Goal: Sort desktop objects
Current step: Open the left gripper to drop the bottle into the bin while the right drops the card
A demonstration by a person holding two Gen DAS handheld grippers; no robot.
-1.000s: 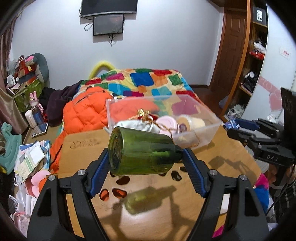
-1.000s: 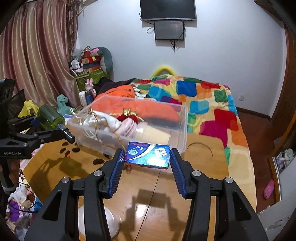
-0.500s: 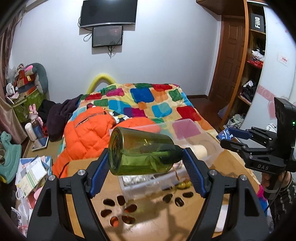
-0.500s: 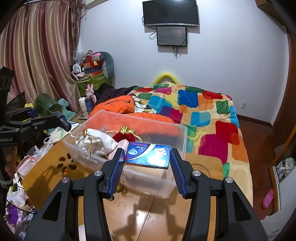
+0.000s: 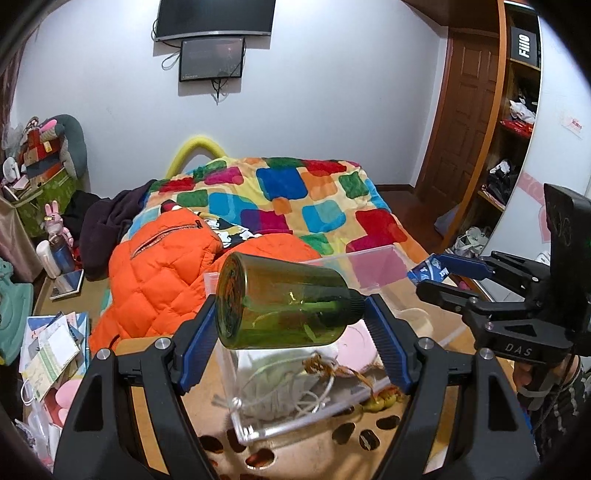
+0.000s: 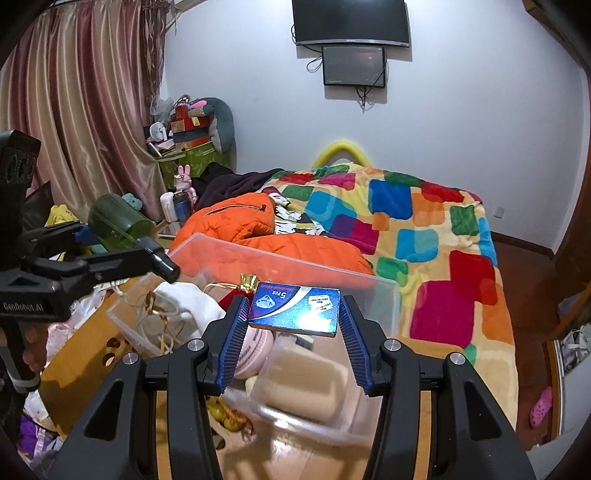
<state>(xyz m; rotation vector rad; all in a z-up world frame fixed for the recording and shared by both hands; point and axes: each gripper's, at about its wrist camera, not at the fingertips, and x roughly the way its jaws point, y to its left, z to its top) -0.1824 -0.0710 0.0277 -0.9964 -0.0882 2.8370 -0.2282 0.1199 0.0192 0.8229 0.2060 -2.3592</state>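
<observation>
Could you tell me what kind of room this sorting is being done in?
Most likely a lived-in bedroom: a bed under a patchwork blanket fills the middle, a television hangs on the wall, and open wardrobe shelves hold clothes.

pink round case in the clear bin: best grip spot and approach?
Take the pink round case across its rounded rim, from above through the open top: the clear bin walls block the sides. It's partly hidden under the blue box, and the beige block crowds one side.
</observation>
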